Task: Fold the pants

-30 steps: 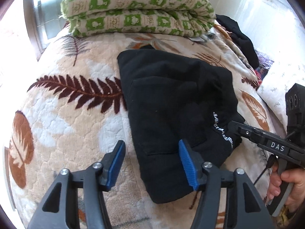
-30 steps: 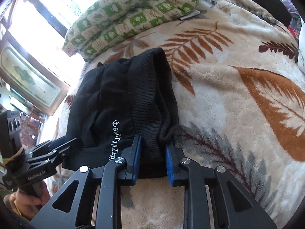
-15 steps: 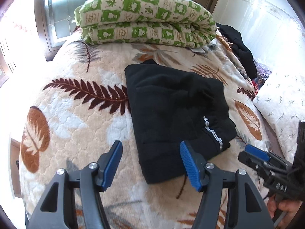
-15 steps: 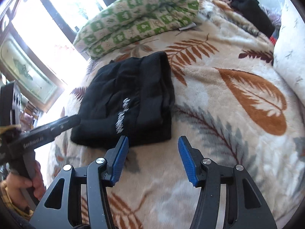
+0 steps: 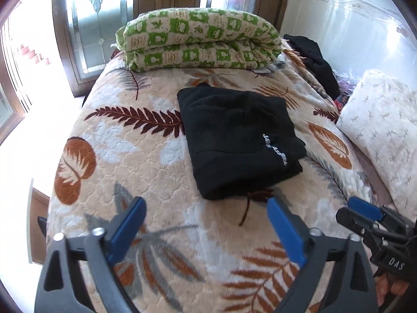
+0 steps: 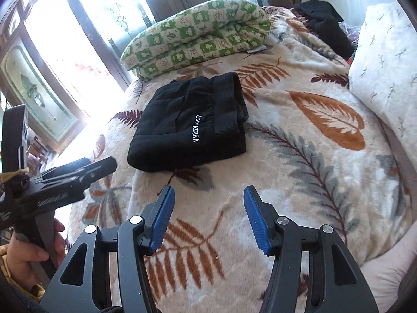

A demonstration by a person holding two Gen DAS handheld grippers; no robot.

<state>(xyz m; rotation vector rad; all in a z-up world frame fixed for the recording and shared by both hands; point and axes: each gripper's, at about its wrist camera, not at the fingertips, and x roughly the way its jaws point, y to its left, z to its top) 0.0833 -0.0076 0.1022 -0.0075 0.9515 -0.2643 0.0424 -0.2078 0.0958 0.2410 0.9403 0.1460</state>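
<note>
**Inspector:** At this moment the pants (image 5: 239, 143) lay as a compact black bundle on the bed (image 5: 109, 143), white lettering up, just short of the green quilt (image 5: 200, 41) at the far end. One second earlier the right tool (image 6: 207, 217) was nearly closed on the bundle's near edge. It had since let go and backed away; its jaws stood about half open with nothing between them, only bedspread beneath.

**Reviewer:** And the left tool?

**Inspector:** The left tool (image 5: 206, 232) was opening, its jaws close to their widest, also empty. A second ago it hovered half open with the near corner of the bundle between its pads; now the pants sat well beyond its tips, apart from both tools. Both views showed more of the bed than before, consistent with both hands having pulled back and up.

**Reviewer:** Did the bundle hold when released?

**Inspector:** It did. The layers stayed stacked and the edges roughly square; only the waistband side sat a little thicker in the right view. No part had sprung open.

**Reviewer:** Your reading for the task?

**Inspector:** I judged the folding finished or very nearly so. The release and withdrawal looked like the closing step, with no grasp in preparation. Any remaining work would be a light press or squaring of the thicker side. The dark clothes (image 5: 315, 62) by the pillow (image 5: 383, 120) were untouched.
</note>
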